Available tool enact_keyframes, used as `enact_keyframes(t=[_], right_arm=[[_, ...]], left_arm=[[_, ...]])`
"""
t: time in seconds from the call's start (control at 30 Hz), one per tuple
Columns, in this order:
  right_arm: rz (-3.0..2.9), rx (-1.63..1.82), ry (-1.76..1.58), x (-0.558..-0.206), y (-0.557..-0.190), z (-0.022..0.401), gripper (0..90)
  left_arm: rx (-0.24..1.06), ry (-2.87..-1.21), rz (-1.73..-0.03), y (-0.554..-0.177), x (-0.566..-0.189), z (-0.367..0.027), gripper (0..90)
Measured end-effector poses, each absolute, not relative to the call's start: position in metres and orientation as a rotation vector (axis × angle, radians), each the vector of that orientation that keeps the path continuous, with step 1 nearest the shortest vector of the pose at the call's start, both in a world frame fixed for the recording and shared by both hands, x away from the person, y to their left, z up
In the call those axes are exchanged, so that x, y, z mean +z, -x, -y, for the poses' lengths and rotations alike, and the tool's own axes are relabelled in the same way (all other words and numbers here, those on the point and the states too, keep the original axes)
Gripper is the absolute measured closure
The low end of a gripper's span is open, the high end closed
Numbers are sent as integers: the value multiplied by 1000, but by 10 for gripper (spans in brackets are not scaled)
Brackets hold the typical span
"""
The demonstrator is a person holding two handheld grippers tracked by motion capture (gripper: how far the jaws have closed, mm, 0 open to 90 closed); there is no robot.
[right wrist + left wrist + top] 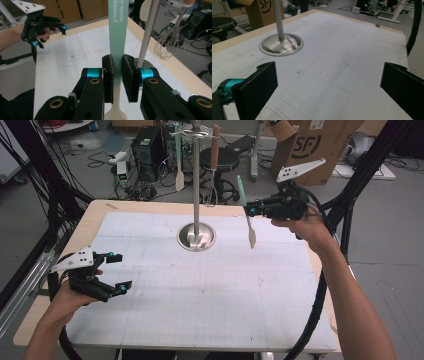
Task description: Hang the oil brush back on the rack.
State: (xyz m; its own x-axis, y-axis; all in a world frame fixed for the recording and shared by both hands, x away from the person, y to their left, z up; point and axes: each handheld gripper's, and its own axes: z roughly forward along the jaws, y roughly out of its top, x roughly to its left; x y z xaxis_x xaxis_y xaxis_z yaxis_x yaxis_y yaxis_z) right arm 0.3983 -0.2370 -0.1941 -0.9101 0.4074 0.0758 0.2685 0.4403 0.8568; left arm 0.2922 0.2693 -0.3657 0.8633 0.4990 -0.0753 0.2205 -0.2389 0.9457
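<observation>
A spatula (248, 226) with a mint-green handle and cream blade hangs blade-down in the air, right of the metal stand. My right gripper (249, 210) is shut on its handle, coming in level from the right. In the right gripper view the two pads of that gripper (117, 75) press the green handle of the spatula (117, 37) from both sides. The stand's round base (196, 237) sits at the middle back of the mat, and its pole (196, 180) rises high. My left gripper (120, 271) rests open at the left, jaws wide apart in its own view (329, 82), with nothing between them.
A second spatula (179, 167) and a brown-handled whisk (213, 170) hang from the hooks at the stand's top. The white gridded mat (200, 300) covers the wooden table. Cardboard boxes (320, 145), a stool and cables crowd the floor behind.
</observation>
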Motion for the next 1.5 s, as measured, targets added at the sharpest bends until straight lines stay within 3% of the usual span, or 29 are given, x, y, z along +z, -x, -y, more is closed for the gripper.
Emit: enact_keyframes(t=[0.8,1.5], right_arm=[[-2534,1462,-559,-147,-450,220,798],[-2519,1465,-586,-143,-485,213,799]], left_arm=[[279,-1825,-541,-292,-367,-269,17],[275,-1825,-543,-292,-367,-269,17]])
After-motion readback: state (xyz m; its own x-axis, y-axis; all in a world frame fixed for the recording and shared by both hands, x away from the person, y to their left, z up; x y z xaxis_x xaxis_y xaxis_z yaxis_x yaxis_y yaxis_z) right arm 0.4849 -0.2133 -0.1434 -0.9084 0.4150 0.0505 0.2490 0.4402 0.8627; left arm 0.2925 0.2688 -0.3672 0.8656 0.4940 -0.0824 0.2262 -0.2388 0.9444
